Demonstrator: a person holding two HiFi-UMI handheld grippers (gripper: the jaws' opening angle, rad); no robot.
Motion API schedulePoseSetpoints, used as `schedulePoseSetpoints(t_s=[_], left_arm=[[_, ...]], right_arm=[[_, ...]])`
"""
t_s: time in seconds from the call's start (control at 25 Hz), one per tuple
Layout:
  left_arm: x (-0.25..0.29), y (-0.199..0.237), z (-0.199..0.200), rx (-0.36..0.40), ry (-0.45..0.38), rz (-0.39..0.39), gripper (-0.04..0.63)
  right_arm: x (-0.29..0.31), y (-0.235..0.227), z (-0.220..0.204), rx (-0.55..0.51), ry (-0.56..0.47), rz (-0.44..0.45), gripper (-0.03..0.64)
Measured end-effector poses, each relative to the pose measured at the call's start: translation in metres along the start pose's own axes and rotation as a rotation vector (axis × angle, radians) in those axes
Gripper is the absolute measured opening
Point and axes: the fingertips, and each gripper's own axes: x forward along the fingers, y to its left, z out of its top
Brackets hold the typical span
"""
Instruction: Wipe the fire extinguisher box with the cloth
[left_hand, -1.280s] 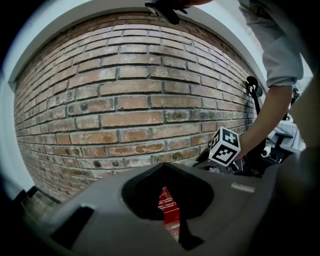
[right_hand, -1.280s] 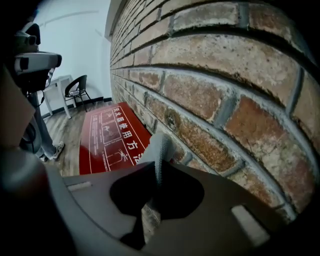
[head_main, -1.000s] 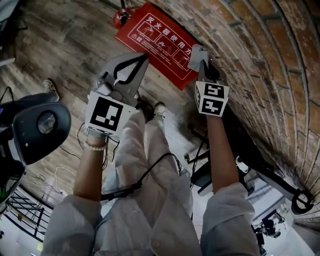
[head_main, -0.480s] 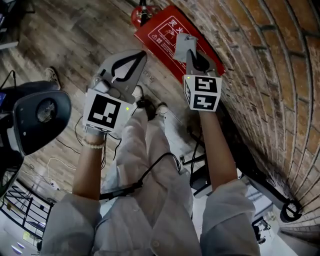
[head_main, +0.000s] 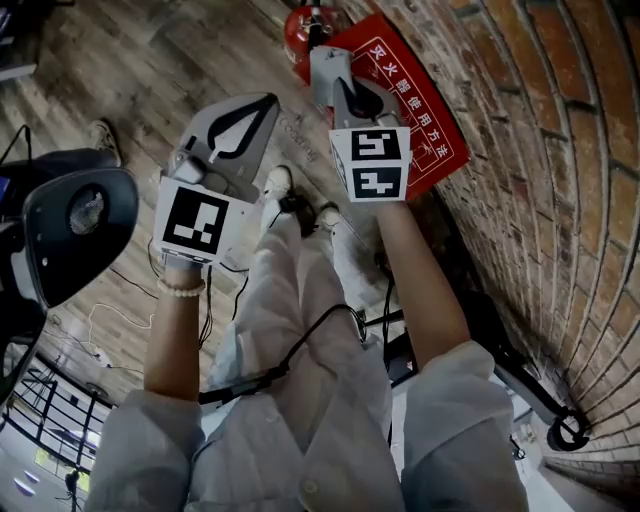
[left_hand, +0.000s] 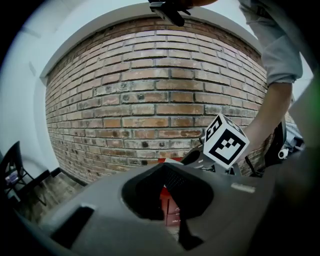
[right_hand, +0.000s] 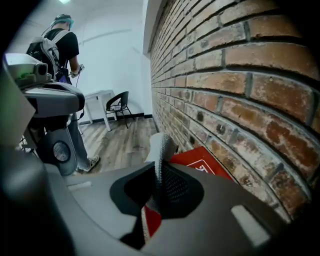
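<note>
Down at the foot of the red-brown brick wall (head_main: 560, 150), the flat red fire extinguisher box with white print (head_main: 420, 120) rests on the grey-brown wood-plank floor (head_main: 130, 90), with a red extinguisher cylinder (head_main: 300, 25) just beside it. The right gripper (head_main: 335, 75) is clamped on a grey textured cloth (right_hand: 161, 145) above the box's edge; contact cannot be told. The left gripper (head_main: 262, 103) hangs nearby, jaws together on nothing. Farther along the room stand a black chair (right_hand: 117, 105) and white walls.

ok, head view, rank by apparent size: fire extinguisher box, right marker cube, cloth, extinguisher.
1. fire extinguisher box: largest, though partly covered.
2. right marker cube: nearer the camera, so inflated.
3. cloth and extinguisher: both small, partly hidden; too close to rank.
</note>
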Motion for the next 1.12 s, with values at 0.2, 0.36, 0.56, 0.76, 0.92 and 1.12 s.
schedulePoseSetpoints(t_s=[0.2, 0.36, 0.56, 0.76, 0.92, 1.12], left_arm=[[-0.003, 0.017, -0.011, -0.012, 0.014, 0.018, -0.003], [-0.002, 0.022, -0.015, -0.018, 0.019, 0.02, -0.003], [-0.001, 0.025, -0.018, -0.025, 0.02, 0.019, -0.003], [0.003, 0.026, -0.018, -0.022, 0.017, 0.01, -0.003], [0.005, 0.025, -0.018, -0.025, 0.022, 0.007, -0.003], [0.007, 0.023, -0.017, -0.02, 0.026, 0.005, -0.003]], right_arm=[[0.027, 0.019, 0.004, -0.001, 0.011, 0.028, 0.025], [0.044, 0.02, -0.008, -0.006, 0.053, 0.019, 0.025], [0.056, 0.015, -0.026, 0.0, 0.11, -0.01, 0.025], [0.061, 0.014, -0.03, -0.011, 0.121, -0.023, 0.026], [0.06, 0.013, -0.03, -0.016, 0.12, -0.024, 0.026], [0.059, 0.012, -0.03, -0.028, 0.12, -0.026, 0.026]])
